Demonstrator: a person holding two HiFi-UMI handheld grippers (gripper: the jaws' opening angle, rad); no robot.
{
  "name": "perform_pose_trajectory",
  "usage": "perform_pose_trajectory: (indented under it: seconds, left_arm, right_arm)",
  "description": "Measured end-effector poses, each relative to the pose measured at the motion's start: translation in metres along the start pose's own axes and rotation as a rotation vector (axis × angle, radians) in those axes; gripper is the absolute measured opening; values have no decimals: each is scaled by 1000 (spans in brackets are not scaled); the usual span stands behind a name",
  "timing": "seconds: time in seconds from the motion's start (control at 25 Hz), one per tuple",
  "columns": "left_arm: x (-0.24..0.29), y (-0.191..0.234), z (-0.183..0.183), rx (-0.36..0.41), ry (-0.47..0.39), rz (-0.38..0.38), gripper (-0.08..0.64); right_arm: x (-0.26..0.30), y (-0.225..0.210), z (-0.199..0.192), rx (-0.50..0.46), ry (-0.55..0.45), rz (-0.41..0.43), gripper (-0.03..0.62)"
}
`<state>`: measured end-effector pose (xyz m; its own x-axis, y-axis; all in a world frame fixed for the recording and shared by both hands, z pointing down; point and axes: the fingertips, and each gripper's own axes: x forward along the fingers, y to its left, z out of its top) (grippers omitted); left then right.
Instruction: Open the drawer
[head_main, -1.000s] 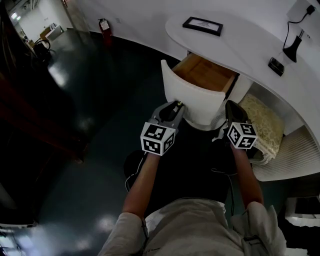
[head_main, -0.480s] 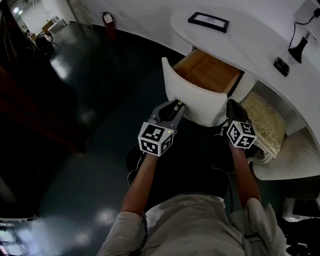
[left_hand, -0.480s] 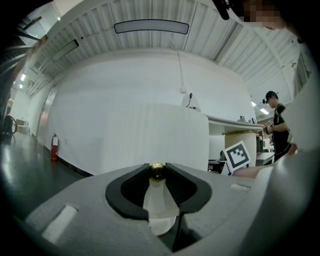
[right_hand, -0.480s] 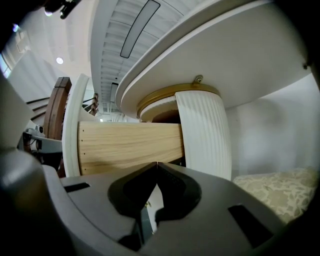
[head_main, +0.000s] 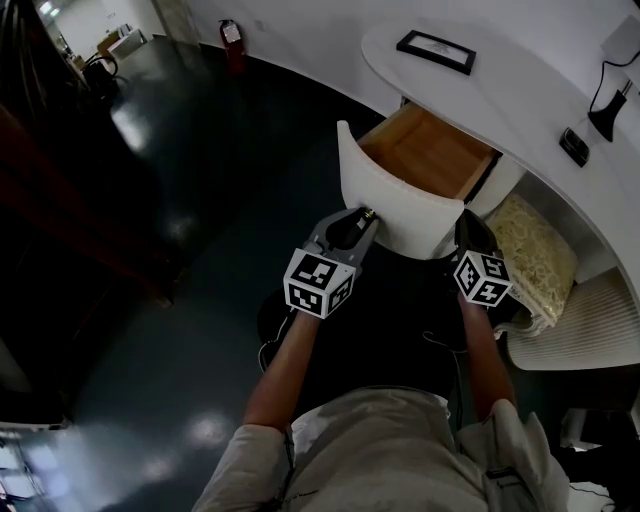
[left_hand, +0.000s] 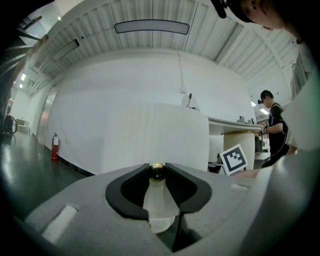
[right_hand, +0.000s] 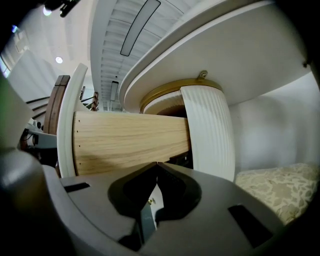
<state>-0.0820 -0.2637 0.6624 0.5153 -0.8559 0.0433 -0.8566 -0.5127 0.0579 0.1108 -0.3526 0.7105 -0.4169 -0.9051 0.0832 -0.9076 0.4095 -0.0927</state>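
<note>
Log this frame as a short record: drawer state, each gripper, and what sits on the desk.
drawer: pulled out from under the white desk, wooden inside showing, nothing seen in it
left gripper: shut on the brass knob of the drawer front
right gripper: shut, empty, beside the drawer's wooden side
desk top: framed picture, small dark device

From the head view I looked steeply down on the drawer (head_main: 395, 200). Both gripper views sat close and level: left faced its knob (left_hand: 157, 171), right its wooden side.
</note>
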Motion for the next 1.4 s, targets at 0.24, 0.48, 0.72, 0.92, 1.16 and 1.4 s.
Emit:
perform_pose_trajectory:
  seconds: [0.24,0.48,0.72,0.92,1.16,1.4]
  left_arm:
    - [-14,0,-1,-5,-19,8,106]
    - [-16,0,-1,-12,-25,8,106]
    - [-24,1,-2,-12,-26,7,106]
    - [-25,0,-2,-11,-23,4,106]
    - [-30,0,-2,-10,-24,-2,106]
    - [-42,2,-5,-16,-26,-6,106]
  right_arm:
    - [-5,-3,-4,12,0,-10,15]
    - [-4,-4,-3,56,-21,-31,15]
    - [-5,-2,-1,36,-24,-27,15]
    - [-6,-3,-5,32,-11,-31,17]
    - [-3,3,-2,32,-19,-21,15]
    - [-2,3,1,42,-30,-26,15]
